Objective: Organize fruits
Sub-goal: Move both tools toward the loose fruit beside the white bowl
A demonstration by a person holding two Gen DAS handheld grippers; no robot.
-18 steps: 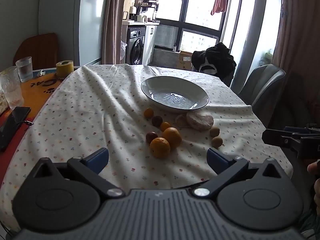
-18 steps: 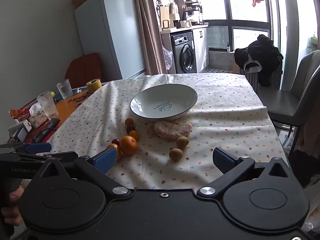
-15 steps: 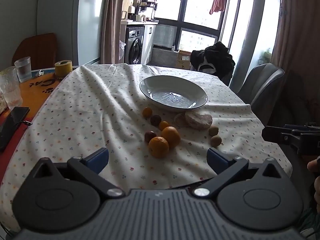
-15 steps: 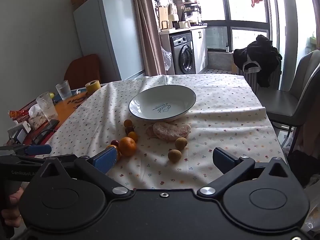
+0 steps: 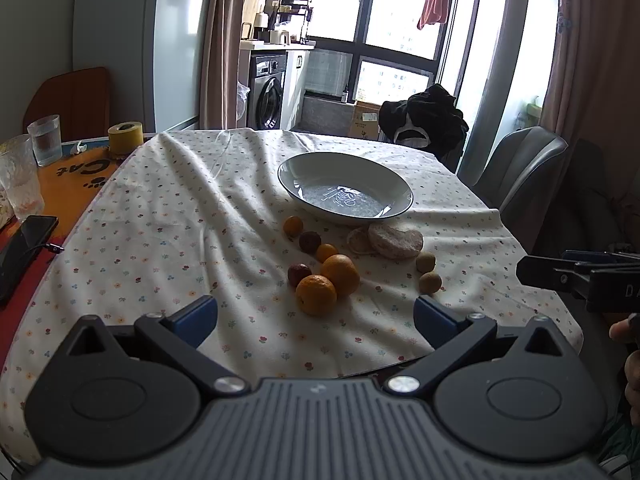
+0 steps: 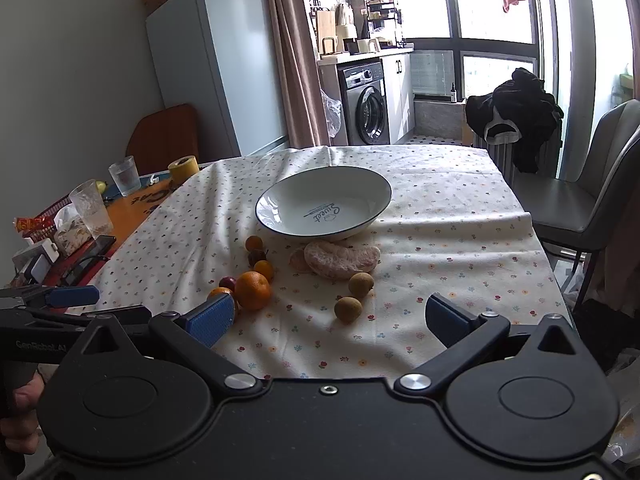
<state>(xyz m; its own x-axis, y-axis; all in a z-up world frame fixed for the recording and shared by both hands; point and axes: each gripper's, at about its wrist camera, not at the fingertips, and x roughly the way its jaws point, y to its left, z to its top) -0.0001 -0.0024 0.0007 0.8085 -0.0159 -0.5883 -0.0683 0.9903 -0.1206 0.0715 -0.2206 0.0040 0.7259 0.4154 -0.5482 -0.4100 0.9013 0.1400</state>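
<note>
A white bowl (image 5: pixel 346 196) (image 6: pixel 324 208) stands empty on the flowered tablecloth. In front of it lie two oranges (image 5: pixel 316 294) (image 6: pixel 253 290), small kumquats (image 5: pixel 293 226), dark plums (image 5: pixel 310 241), peeled pomelo pieces (image 5: pixel 395 240) (image 6: pixel 342 258) and two brownish longans (image 5: pixel 430 282) (image 6: pixel 348 309). My left gripper (image 5: pixel 316 316) is open at the table's near edge, nothing between its fingers. My right gripper (image 6: pixel 330 316) is open too, held short of the longans. Each gripper shows at the other view's side.
Two glasses (image 5: pixel 45 140), a yellow tape roll (image 5: pixel 125 136) and a phone (image 5: pixel 24 248) sit on the orange mat at left. A grey chair (image 6: pixel 592 208) stands at the right. A fridge and a washing machine are behind the table.
Both views have shifted slightly; the fruit sits a little lower-left in frame. Both grippers stay open and nothing on the table has moved.
</note>
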